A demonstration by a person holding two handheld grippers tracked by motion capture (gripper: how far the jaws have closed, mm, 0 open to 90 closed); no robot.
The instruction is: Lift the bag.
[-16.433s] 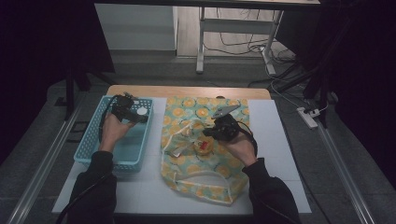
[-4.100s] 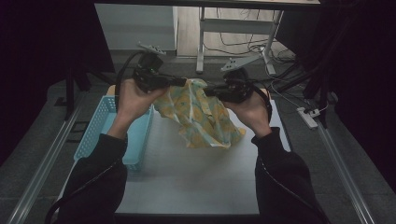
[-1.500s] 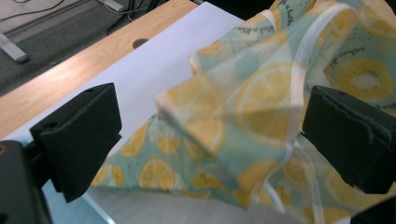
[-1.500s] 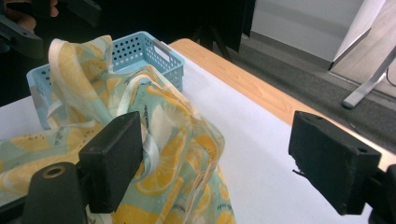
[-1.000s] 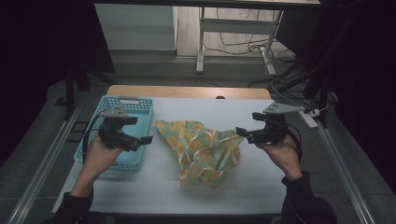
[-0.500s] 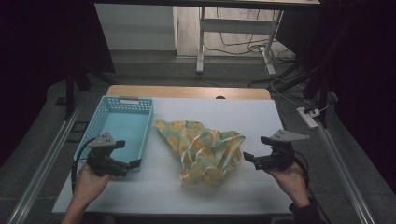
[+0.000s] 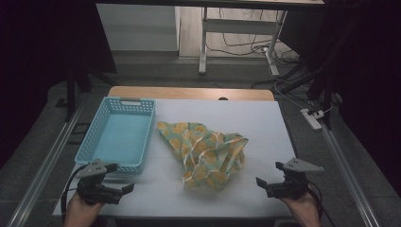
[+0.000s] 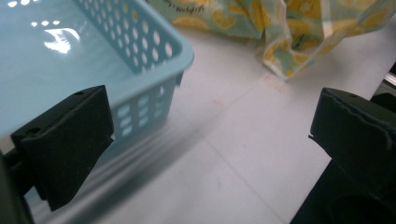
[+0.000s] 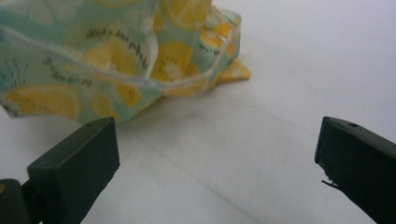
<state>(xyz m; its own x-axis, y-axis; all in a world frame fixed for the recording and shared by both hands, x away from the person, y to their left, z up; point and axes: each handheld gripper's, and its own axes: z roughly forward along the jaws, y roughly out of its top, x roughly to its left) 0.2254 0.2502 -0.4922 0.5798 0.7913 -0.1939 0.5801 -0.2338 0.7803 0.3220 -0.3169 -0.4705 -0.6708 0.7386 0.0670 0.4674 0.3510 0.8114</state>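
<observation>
Bag (image 7: 204, 152) crumpled beside basket (image 7: 118, 135) | basket bare inside | both jaws apart

From my feed, the white table (image 7: 236, 113) sits lit in a room whose left and right sides fall into near-black shadow, with a strip of bare wood (image 7: 189, 92) showing at its far edge. Beyond it I see a grey floor (image 7: 156, 66), the white legs of another desk (image 7: 204, 42) and loose cables (image 7: 241, 45). A white power strip (image 7: 313, 118) lies on the floor at right, and metal rails (image 7: 45, 165) flank the table.
</observation>
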